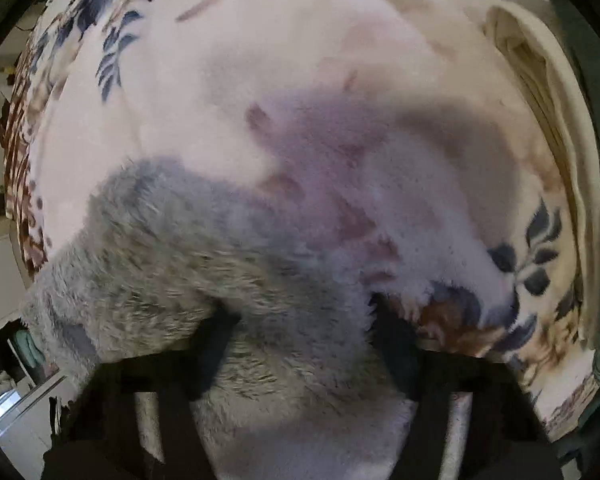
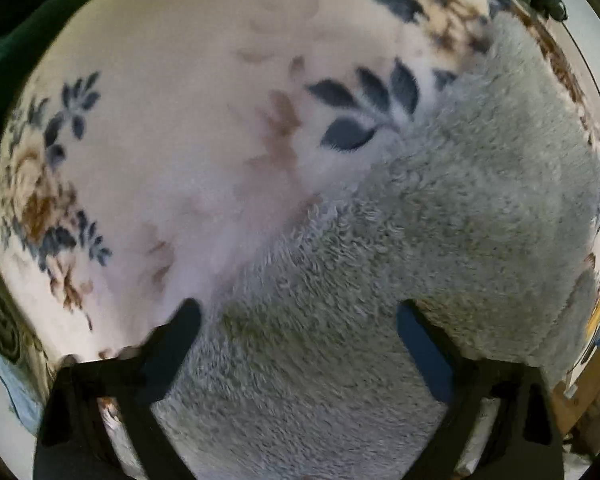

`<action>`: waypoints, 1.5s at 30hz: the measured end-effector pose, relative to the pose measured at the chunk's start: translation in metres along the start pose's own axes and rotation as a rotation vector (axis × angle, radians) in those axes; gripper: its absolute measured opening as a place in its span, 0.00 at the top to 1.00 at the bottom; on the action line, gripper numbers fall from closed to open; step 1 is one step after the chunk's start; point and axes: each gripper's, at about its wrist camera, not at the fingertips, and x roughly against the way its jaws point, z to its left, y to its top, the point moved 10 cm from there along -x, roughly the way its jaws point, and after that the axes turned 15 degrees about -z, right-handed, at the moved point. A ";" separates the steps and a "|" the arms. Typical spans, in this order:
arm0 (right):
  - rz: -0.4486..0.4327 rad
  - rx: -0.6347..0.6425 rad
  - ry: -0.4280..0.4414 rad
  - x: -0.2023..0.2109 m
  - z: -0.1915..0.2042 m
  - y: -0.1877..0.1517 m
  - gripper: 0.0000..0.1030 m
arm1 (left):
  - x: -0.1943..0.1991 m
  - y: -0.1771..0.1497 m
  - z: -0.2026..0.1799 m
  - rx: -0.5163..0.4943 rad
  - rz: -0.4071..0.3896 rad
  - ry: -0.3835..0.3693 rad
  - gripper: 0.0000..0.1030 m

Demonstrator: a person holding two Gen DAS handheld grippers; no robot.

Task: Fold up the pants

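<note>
Lying on a floral blanket (image 2: 180,168), fluffy grey pants (image 2: 440,240) fill the space at both grippers.

Left gripper (image 1: 300,320): fingers spread wide; grey pile bulges between them and over the left finger (image 1: 216,344), but the pads are not seen pressing on it, so whether any cloth is pinched cannot be told. The right finger (image 1: 396,344) sits at the pants' edge, against the blanket. Right gripper (image 2: 300,332): jaws parted, pants spread flat between the fingers, nothing clamped. The pants run from the lower centre up to the right in the right wrist view, touching the blanket along their left edge. No container is seen. A folded cream cloth (image 1: 548,120) lies at the blanket's right margin, well apart from the pants.
</note>
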 end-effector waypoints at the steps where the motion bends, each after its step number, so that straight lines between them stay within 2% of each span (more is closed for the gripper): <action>1: -0.005 0.007 0.003 -0.001 0.001 0.000 0.40 | 0.004 0.000 0.000 -0.006 -0.020 -0.018 0.72; 2: -0.011 0.016 0.011 -0.002 0.002 0.000 0.66 | 0.013 -0.001 0.002 -0.012 -0.043 -0.043 0.83; 3: -0.023 0.028 0.013 0.000 0.001 0.000 0.89 | 0.019 -0.002 0.004 -0.012 -0.059 -0.073 0.87; 5: -0.054 0.032 0.041 0.011 -0.002 -0.002 0.94 | 0.038 -0.009 0.008 -0.008 -0.088 -0.134 0.89; 10: -0.150 0.050 0.131 0.068 -0.026 -0.014 0.95 | 0.102 -0.038 0.032 -0.021 -0.135 -0.296 0.91; 13: -0.192 0.060 0.171 0.121 -0.051 -0.040 0.95 | 0.143 -0.061 0.055 -0.029 -0.153 -0.376 0.91; 14: -0.202 0.061 0.181 0.135 -0.063 -0.051 0.95 | 0.148 -0.060 0.066 -0.031 -0.159 -0.402 0.91; 16: -0.225 0.068 0.185 0.169 -0.096 -0.073 0.95 | 0.169 -0.078 0.097 -0.043 -0.182 -0.437 0.91; 20: -0.251 0.081 0.162 0.206 -0.178 -0.127 0.96 | 0.168 -0.101 0.153 -0.045 -0.182 -0.469 0.91; 23: -0.234 0.091 0.101 0.197 -0.239 -0.172 0.96 | 0.146 -0.138 0.203 -0.034 -0.133 -0.453 0.91; 26: -0.191 0.071 0.059 0.168 -0.287 -0.219 0.96 | 0.111 -0.167 0.248 -0.013 -0.076 -0.423 0.91; 29: -0.172 0.074 0.005 0.131 -0.317 -0.248 0.96 | 0.066 -0.184 0.271 -0.041 -0.053 -0.387 0.91; 31: -0.124 0.126 -0.031 0.100 -0.326 -0.266 0.96 | 0.040 -0.191 0.281 -0.018 -0.037 -0.378 0.90; 32: -0.095 0.126 -0.039 0.089 -0.328 -0.272 0.94 | 0.034 -0.192 0.283 -0.016 -0.032 -0.383 0.87; 34: -0.041 0.128 -0.011 0.078 -0.329 -0.283 0.73 | 0.033 -0.193 0.286 0.007 -0.036 -0.407 0.87; 35: -0.045 0.127 0.000 0.079 -0.328 -0.284 0.45 | 0.038 -0.193 0.286 0.028 -0.044 -0.439 0.84; 36: -0.069 0.130 0.023 0.087 -0.328 -0.281 0.31 | 0.045 -0.192 0.287 0.030 -0.064 -0.446 0.81; 37: -0.100 0.141 0.043 0.096 -0.325 -0.276 0.30 | 0.055 -0.188 0.288 0.022 -0.106 -0.439 0.78; 38: -0.143 0.173 0.052 0.107 -0.320 -0.268 0.30 | 0.064 -0.185 0.288 0.009 -0.145 -0.434 0.69; 39: -0.183 0.211 0.050 0.116 -0.314 -0.258 0.30 | 0.075 -0.180 0.287 -0.015 -0.199 -0.424 0.51; 40: -0.222 0.249 0.059 0.123 -0.305 -0.247 0.30 | 0.085 -0.176 0.284 -0.035 -0.247 -0.420 0.39; 41: -0.245 0.280 0.065 0.127 -0.296 -0.238 0.30 | 0.092 -0.172 0.281 -0.054 -0.293 -0.408 0.21; 42: -0.282 0.335 0.059 0.129 -0.282 -0.222 0.30 | 0.103 -0.168 0.275 -0.080 -0.358 -0.387 0.20; 45: -0.363 0.424 0.022 0.118 -0.247 -0.179 0.30 | 0.105 -0.158 0.257 -0.164 -0.449 -0.347 0.20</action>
